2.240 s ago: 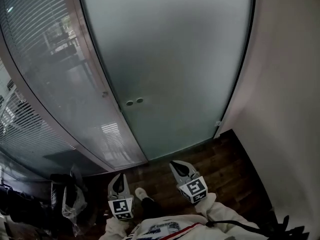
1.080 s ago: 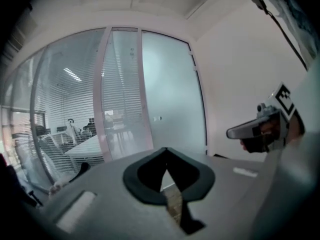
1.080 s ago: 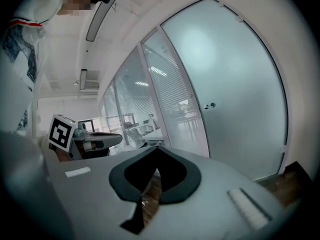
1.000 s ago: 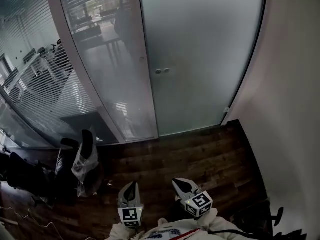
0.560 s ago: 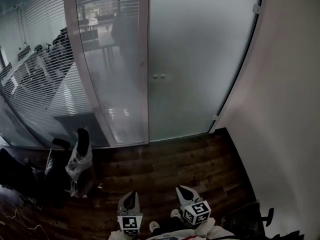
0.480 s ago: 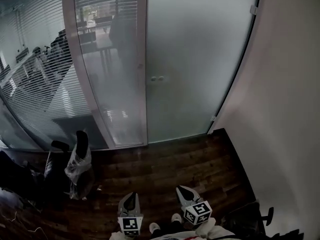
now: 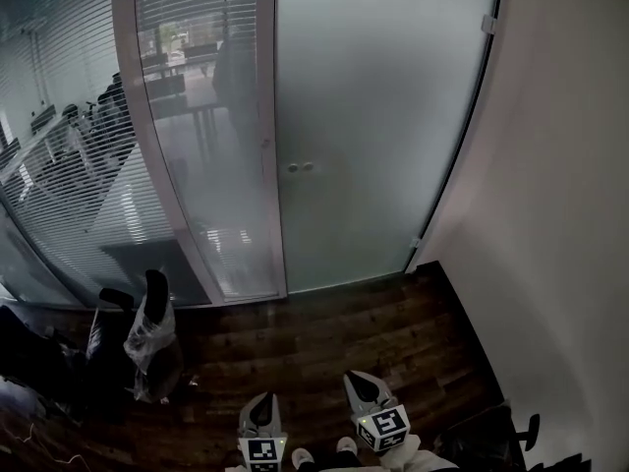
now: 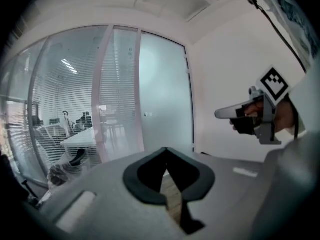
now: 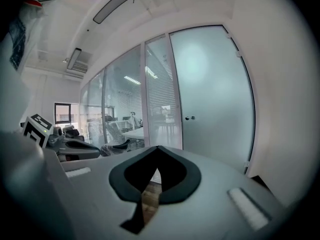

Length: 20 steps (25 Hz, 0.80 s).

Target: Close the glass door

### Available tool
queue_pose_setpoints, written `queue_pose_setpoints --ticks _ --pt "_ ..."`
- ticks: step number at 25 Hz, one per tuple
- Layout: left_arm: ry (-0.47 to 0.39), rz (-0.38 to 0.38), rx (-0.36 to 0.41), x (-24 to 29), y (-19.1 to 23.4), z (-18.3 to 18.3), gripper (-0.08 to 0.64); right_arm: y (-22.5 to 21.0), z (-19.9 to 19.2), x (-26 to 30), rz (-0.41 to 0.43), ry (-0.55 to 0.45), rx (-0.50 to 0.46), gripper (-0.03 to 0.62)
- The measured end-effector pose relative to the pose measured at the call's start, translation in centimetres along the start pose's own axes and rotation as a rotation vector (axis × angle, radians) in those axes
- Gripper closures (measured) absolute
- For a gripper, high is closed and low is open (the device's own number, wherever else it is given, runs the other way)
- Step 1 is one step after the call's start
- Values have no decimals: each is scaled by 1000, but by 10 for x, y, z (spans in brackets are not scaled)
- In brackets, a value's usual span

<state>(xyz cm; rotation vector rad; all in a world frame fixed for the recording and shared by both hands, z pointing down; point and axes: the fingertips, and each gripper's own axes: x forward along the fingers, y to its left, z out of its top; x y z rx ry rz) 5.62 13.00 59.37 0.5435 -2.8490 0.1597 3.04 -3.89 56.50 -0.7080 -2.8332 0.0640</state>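
Glass door [image 7: 378, 136] stands straight ahead across the wood floor [image 7: 324, 332]. It looks fully shut against its frame, though the edge seam is hard to read from up here. Left gripper [image 7: 262, 408] and right gripper [image 7: 356, 383] hang low, well apart from the door, both jaw pairs pressed together on nothing.

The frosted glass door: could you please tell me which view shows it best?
The right gripper view: the frosted glass door appears large, top edge included. The head view crops its top; the left gripper view shows it smaller.
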Motion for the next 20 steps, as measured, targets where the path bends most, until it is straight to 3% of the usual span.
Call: queue_pose_setpoints --ticks 10,20 --pt "-53 31 40 12 -17 44 558 -22 1 -15 13 -3 29 587" --pt "-65 36 39 19 -28 48 558 -30 -1 -13 37 3 33 588"
